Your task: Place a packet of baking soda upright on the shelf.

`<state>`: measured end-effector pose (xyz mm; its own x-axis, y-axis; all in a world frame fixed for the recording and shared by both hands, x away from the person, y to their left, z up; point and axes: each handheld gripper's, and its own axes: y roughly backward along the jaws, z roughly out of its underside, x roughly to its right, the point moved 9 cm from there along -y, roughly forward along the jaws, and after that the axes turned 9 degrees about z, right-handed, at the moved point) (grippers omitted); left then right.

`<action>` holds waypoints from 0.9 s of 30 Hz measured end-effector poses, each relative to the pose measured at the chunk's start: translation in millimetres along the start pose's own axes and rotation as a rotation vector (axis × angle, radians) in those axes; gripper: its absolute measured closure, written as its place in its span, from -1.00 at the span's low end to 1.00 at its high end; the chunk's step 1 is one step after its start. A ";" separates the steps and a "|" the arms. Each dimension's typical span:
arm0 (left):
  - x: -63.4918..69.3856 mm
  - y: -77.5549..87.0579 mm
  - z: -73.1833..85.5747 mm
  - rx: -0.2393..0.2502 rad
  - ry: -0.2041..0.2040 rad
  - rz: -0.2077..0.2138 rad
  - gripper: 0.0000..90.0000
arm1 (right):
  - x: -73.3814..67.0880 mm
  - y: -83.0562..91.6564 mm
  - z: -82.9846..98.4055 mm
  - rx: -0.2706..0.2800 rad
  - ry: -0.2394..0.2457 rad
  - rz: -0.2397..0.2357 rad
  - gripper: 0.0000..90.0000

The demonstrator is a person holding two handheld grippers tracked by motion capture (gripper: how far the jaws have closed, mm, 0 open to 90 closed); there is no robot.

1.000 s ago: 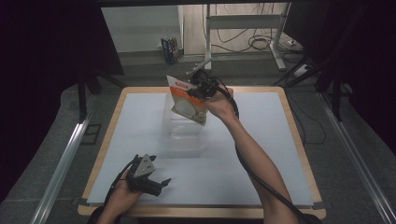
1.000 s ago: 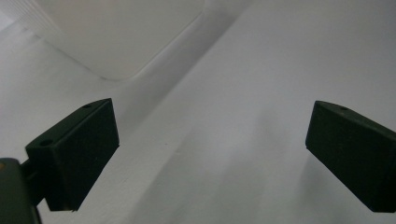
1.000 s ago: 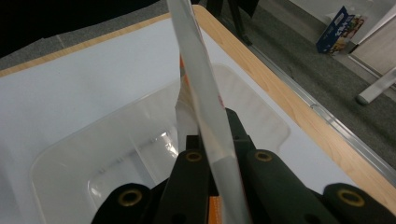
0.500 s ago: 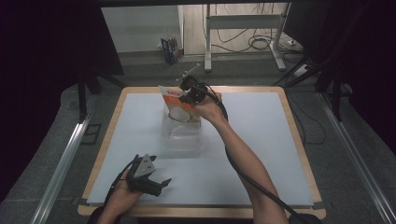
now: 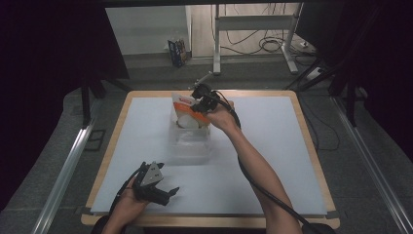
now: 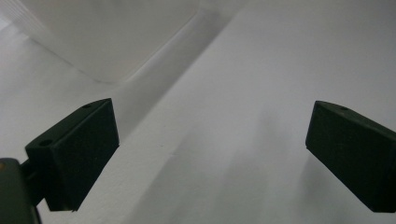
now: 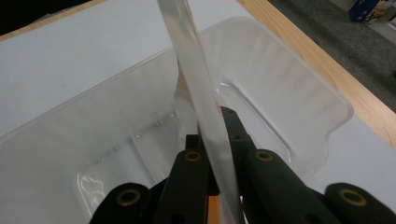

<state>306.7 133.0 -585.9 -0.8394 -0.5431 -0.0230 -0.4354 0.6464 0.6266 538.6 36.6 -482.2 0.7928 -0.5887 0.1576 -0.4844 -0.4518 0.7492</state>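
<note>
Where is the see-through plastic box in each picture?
High view: the clear plastic box sits mid-table, just below the snack bag held by the right tool.
Left gripper view: its pale rounded corner is at top left.
Right gripper view: it spreads across the middle, under the bag's edge.
Shared landmark: the white table mat.

My right gripper (image 5: 198, 103), upper centre of the high view, has its jaws clamped together, the forearm stretching up from the lower right. My left gripper (image 5: 163, 193), lower left of that view, lies low in my hand, its jaws spread wide with nothing between them.
</note>
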 end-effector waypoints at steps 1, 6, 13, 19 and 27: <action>-0.2 0.0 0.2 -0.001 0.000 0.001 -0.94 | 0.0 0.0 -0.4 0.002 0.007 0.005 0.90; 0.3 -0.1 0.2 -0.002 -0.002 0.001 -0.94 | -1.0 2.6 -6.4 0.042 0.005 0.017 0.48; 0.3 0.1 0.5 -0.006 -0.007 0.001 -0.94 | -2.0 4.5 -9.7 0.065 0.034 0.052 -0.13; 0.3 -0.2 0.8 -0.009 -0.007 0.003 -0.94 | 2.9 8.5 -9.1 0.081 0.025 0.068 -0.32; 0.9 -0.8 1.0 -0.011 -0.006 0.007 -0.94 | 7.4 18.7 -4.4 0.106 0.018 0.049 -0.55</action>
<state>306.0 132.5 -587.2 -0.8440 -0.5358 -0.0233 -0.4262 0.6438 0.6355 537.0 26.7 -464.2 0.7735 -0.6000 0.2042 -0.5580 -0.4919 0.6683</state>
